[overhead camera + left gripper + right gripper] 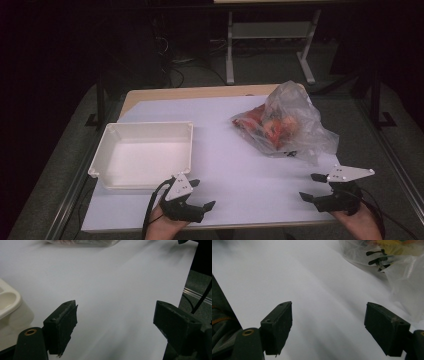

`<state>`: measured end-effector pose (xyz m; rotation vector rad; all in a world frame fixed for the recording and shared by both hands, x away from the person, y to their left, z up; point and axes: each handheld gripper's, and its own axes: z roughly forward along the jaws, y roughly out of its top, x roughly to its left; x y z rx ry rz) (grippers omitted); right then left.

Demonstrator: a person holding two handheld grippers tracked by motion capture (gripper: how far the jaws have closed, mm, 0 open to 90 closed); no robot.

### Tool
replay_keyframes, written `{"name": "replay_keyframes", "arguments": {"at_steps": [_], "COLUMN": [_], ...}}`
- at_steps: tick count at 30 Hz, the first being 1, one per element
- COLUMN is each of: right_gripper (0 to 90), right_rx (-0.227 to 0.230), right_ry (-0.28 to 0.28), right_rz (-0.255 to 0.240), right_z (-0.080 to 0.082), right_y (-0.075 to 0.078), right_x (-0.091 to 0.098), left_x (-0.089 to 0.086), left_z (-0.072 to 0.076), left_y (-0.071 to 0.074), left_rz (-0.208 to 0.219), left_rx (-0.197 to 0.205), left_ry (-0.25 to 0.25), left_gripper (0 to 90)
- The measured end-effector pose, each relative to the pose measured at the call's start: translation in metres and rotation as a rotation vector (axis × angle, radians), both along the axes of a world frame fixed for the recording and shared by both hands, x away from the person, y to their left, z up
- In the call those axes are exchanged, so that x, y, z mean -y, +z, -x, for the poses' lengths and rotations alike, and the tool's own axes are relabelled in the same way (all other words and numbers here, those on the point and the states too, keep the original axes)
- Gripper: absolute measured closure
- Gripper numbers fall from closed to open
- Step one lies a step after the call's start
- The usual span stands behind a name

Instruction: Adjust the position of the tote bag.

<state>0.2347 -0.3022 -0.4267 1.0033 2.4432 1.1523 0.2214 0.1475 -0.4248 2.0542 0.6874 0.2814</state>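
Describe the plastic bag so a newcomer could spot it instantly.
A white sheet covers the table, and a white tray sits on its left half. The plastic bag lies on the far right part, beyond the right gripper. It is the one crumpled, see-through thing, with red and orange items inside.

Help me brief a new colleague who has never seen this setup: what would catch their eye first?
Probably the crumpled clear plastic bag with red and orange contents, lying on the white sheet toward the table's far right. Next, the empty white tray on the left. At the near edge, the left gripper sits just beside the tray's near corner and the right gripper just short of the bag, both open and holding nothing.
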Motion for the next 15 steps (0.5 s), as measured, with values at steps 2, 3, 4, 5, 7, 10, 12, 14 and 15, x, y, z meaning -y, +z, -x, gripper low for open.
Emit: {"name": "replay_keyframes", "arguments": {"at_steps": [2,3,4,5,7,10,12,14,15], "right_gripper": [21.4,21.3,21.1,21.0,20.8,20.6,20.4,20.3,20.3], "right_rx": [0.0,-0.001,0.0,-0.004,-0.007,-0.004,-0.002,-0.005,-0.006], "right_ry": [-0.001,-0.003,-0.004,-0.005,-0.002,0.003,0.006,0.008,0.009], "right_rz": [-0.017,-0.023,-0.023,-0.023,-0.025,-0.027,-0.032,-0.033,-0.036], "right_z": [0.0,0.0,0.0,0.0,0.001,0.001,0.0,0.0,-0.001], "right_y": [0.001,0.001,0.001,0.001,0.0,0.001,0.002,0.002,0.001], "right_x": [0.001,0.002,0.002,0.002,0.001,0.001,0.002,0.002,0.002], "left_x": [0.001,0.002,0.002,0.003,0.004,0.006,0.009,0.014,0.017], "left_z": [0.0,-0.001,-0.001,0.0,0.0,0.0,-0.001,-0.004,-0.006], "left_y": [0.0,-0.001,-0.001,-0.001,0.001,0.004,0.01,0.018,0.022], "left_rz": [0.004,0.0,-0.002,-0.004,0.002,0.002,0.009,0.003,-0.005], "left_rx": [-0.005,-0.004,-0.009,-0.009,-0.004,-0.004,-0.008,0.001,0.011], "left_ry": [0.002,-0.003,-0.003,-0.005,-0.006,-0.011,-0.021,-0.037,-0.045], "left_gripper": [19.4,19.5,19.5,19.6,19.8,20.0,20.7,21.0,21.1]}}
